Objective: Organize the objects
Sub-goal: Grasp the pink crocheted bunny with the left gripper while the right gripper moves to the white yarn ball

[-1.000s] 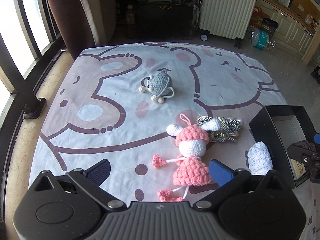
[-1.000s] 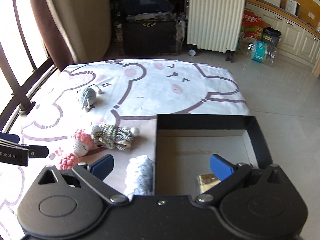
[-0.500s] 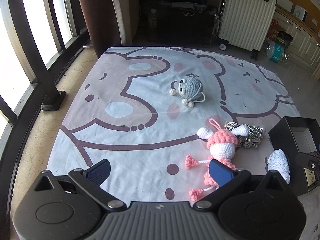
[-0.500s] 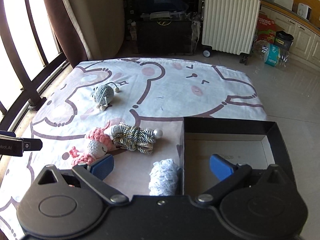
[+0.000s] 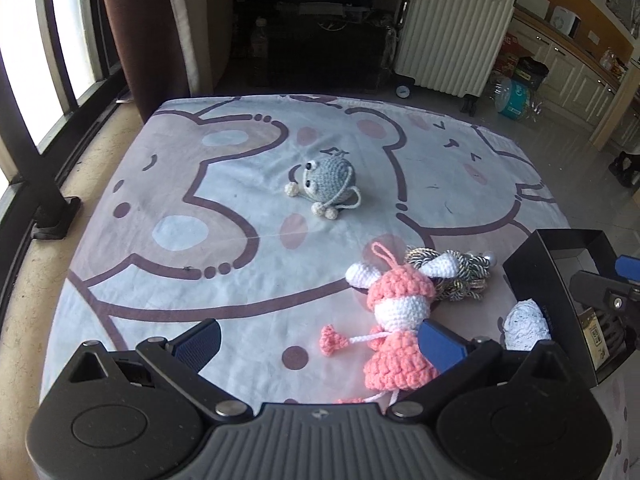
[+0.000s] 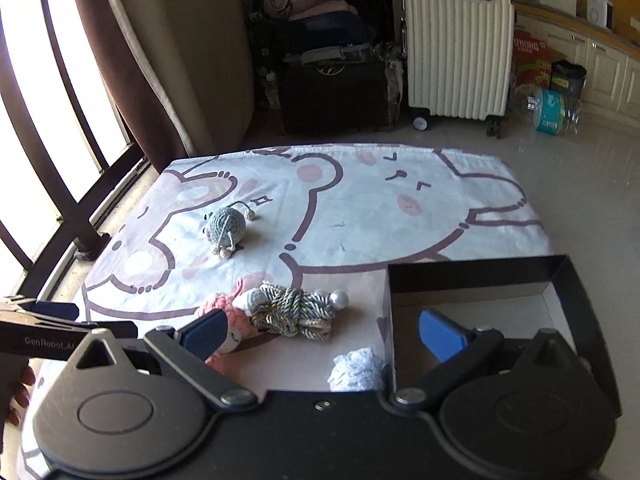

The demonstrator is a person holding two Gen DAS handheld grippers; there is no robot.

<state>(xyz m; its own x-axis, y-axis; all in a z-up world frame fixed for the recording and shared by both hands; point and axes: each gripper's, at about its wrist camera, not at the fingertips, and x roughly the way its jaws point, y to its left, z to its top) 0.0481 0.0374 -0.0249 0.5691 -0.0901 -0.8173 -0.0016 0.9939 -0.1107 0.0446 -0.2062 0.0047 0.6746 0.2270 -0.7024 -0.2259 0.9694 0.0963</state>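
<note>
Through your left wrist camera, your left gripper (image 5: 320,340) hangs over the cartoon-print mat (image 5: 224,240) with its jaws wide apart and empty. The pink crochet doll (image 5: 396,320) lies by the right jaw, overlapping the knotted rope bundle (image 5: 460,280). The grey crochet toy (image 5: 326,178) sits alone farther out. A white yarn ball (image 5: 524,322) rests against the black box (image 5: 560,248).

Through your right wrist camera, your right gripper (image 6: 322,330) also holds its jaws apart, gripping nothing; the right one is over the black box (image 6: 480,276), the left over the pink crochet doll (image 6: 236,320).
</note>
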